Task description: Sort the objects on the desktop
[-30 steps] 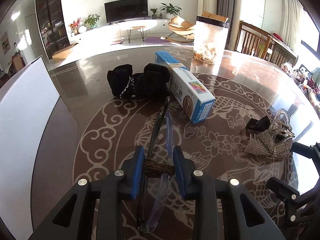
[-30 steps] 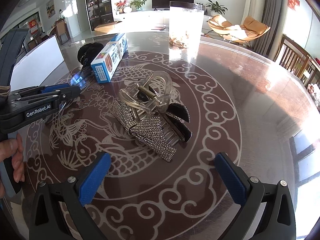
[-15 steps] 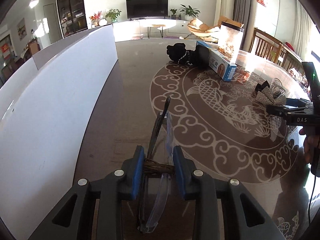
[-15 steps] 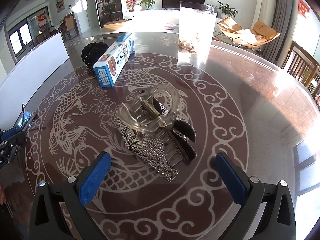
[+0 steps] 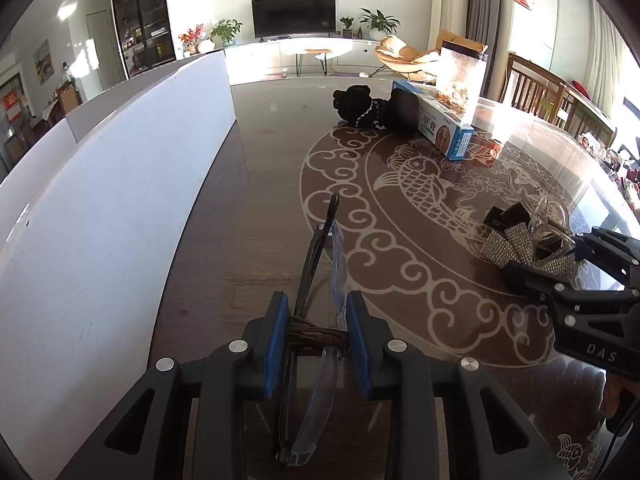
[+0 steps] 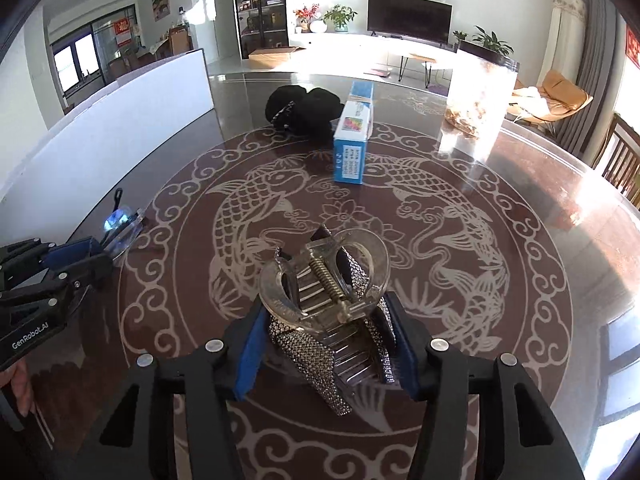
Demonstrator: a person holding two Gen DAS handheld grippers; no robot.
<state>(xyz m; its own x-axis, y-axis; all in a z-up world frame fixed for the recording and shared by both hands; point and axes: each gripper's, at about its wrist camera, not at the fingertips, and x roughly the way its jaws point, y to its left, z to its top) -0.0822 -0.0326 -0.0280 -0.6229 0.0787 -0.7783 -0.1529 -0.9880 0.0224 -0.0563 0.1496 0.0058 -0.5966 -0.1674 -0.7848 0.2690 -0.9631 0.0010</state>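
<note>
Closing on the hair clip (image 6: 326,312), the right gripper (image 6: 326,346) has come forward since a moment ago, when its blue pads stood wide apart with the clip lying well ahead of them. From the right wrist view the clip, clear plastic with a spring and rhinestone strips, now sits between the jaws; the pads are at its sides, though I cannot tell whether they press yet. The clip rests on the table (image 6: 500,280), on the fish medallion, nearer the camera than the blue box (image 6: 354,136). Beyond the box lie a black fabric bundle (image 6: 304,108) and a clear jar (image 6: 478,96). At the left edge the left gripper (image 6: 94,256) is seen from outside, glasses poking out of it.

From the left wrist view, the left gripper (image 5: 316,336) is clamped on the folded glasses (image 5: 320,264), pinching the brown-wrapped part of the frame. It has swung away from the blue box (image 5: 440,128), which was just ahead a second ago, and now sits beside the white bin wall (image 5: 120,184). I judge the glasses are ready to go into the bin, while the clip pickup is only starting.
</note>
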